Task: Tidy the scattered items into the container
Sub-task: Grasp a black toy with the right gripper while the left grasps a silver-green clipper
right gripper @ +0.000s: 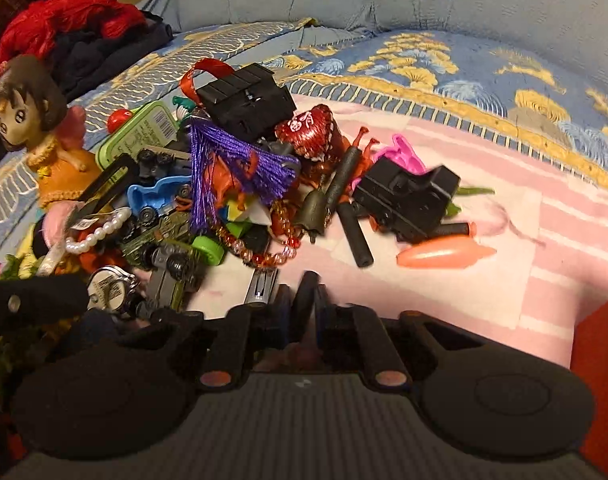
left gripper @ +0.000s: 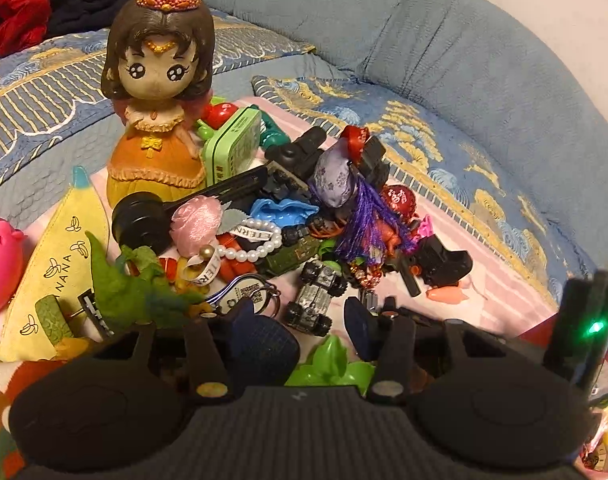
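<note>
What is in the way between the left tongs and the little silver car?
Nothing visible. The open left tongs sit right at the silver car, with no toy between them. A green plastic piece lies lower down, nearer the camera, not in the path.

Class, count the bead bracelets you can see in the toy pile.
2. The white pearl bracelet lies on the pile's left; the orange bead bracelet at its near edge, below the purple tassel. Others may be buried.
</note>
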Motion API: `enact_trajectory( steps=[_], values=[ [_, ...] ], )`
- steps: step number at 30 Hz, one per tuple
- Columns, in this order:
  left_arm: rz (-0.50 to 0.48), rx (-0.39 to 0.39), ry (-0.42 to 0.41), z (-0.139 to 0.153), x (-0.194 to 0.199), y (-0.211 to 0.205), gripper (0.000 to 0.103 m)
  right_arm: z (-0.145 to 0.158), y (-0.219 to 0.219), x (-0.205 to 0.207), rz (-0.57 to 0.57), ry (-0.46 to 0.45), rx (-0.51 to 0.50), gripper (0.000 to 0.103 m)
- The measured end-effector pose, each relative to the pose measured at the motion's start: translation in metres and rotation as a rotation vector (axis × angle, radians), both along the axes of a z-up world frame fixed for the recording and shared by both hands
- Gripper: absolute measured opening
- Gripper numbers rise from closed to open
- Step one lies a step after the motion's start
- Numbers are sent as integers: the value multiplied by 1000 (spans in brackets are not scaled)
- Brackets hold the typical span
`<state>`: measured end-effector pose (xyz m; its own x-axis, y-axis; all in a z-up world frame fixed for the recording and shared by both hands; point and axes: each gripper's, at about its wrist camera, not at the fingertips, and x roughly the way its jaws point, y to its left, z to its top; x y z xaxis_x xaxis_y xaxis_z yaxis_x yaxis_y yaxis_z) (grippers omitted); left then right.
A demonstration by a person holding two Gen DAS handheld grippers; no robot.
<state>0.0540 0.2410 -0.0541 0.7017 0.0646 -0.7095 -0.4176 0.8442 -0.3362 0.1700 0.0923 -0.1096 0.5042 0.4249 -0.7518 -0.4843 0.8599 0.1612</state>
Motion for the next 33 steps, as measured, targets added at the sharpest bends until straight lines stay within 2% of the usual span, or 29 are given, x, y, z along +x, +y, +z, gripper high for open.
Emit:
enact_trajectory(
  steps=[5,7,10,14,17,22,27,31,33],
  values=[
    [-72,7,-13,2,8,-18,46,26,-33,-18,-60,-23,113,5],
    [-115,-4,-11,1,14,-27,37,41,-49,-28,-82,-45,148,6],
    [-148,-5,-7,-1,25,-42,36,61,-75,-44,-114,-73,185,6],
    [-190,52,43,-8,50,-62,36,80,-109,-63,-151,-96,240,6],
    [-185,99,90,-19,68,-69,36,88,-127,-72,-170,-113,267,6],
    [-160,93,179,-43,91,-64,36,96,-147,-81,-185,-131,291,6],
    [-162,159,189,-47,104,-67,36,96,-164,-87,-198,-120,313,6],
    [-171,228,209,-48,98,-73,14,97,-175,-94,-222,-123,314,6],
    [-178,230,212,-47,91,-73,14,98,-181,-99,-230,-123,314,6]
  ],
)
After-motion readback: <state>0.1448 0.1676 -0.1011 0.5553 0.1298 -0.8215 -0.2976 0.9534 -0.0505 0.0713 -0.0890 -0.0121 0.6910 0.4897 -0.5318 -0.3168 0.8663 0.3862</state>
